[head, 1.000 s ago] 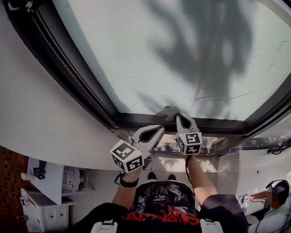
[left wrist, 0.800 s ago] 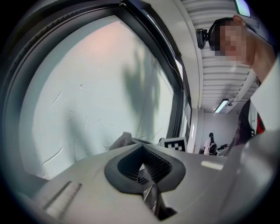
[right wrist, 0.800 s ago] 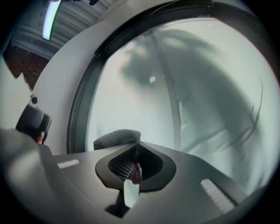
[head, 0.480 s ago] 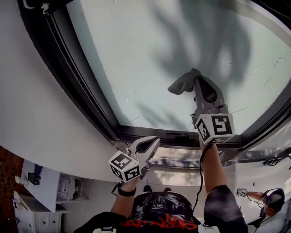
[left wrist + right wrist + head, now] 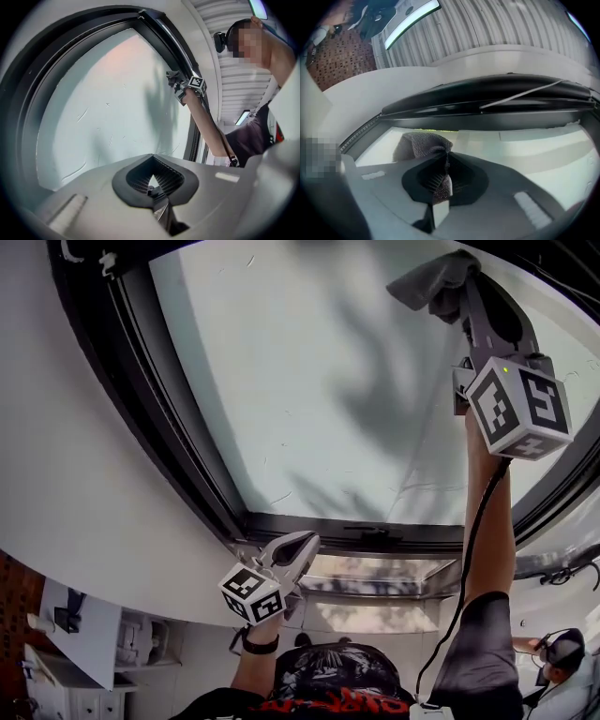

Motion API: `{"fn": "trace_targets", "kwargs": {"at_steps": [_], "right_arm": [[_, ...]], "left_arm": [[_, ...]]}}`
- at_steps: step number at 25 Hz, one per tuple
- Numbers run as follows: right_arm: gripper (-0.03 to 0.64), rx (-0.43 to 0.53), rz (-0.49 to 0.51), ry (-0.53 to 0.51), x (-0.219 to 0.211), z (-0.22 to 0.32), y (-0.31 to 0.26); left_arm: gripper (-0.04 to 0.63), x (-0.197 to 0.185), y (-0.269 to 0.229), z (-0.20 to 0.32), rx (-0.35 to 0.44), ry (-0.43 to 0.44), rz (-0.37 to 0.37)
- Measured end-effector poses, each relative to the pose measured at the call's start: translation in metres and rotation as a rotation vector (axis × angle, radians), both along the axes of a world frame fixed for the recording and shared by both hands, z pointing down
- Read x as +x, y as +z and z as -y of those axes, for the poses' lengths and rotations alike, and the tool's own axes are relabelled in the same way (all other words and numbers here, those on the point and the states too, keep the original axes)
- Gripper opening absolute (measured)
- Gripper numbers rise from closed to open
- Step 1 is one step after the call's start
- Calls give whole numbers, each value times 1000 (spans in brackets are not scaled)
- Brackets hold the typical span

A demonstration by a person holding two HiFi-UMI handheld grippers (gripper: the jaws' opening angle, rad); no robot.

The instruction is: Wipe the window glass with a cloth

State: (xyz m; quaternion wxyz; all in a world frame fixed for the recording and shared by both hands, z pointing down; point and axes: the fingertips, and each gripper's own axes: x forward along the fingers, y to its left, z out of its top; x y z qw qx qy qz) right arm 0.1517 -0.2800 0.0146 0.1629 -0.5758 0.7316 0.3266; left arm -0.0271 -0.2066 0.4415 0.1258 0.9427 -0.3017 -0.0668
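Note:
A grey cloth [image 5: 433,281] is pressed against the window glass [image 5: 319,390] near its upper right. My right gripper [image 5: 466,282] is shut on the cloth [image 5: 423,143], a fold of it pinched between the jaws, arm stretched up. In the left gripper view the same cloth [image 5: 174,80] and right gripper show far up the pane [image 5: 112,112]. My left gripper [image 5: 302,544] hangs low by the bottom frame, jaws closed together on nothing [image 5: 153,177].
A black window frame [image 5: 169,456] runs round the glass, with white wall [image 5: 66,474] on the left. A bottom rail and sill [image 5: 375,568] lie below. White cabinets [image 5: 84,652] stand at lower left. A seated person [image 5: 562,662] shows at lower right.
My right gripper has swept the cloth up the glass from the bottom frame to near the top right. The left gripper has stayed low by the sill.

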Motion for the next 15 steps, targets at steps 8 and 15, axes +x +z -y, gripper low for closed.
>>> {"fn": "trace_targets", "kwargs": {"at_steps": [8,15], "right_arm": [[15,-194,-19,10,13,7,147],[15,-568,31,57,20,4,376]], "left_arm": [[2,12,3,-1,-13,33,30],[2,53,7,-6,-29,95,79]]}}
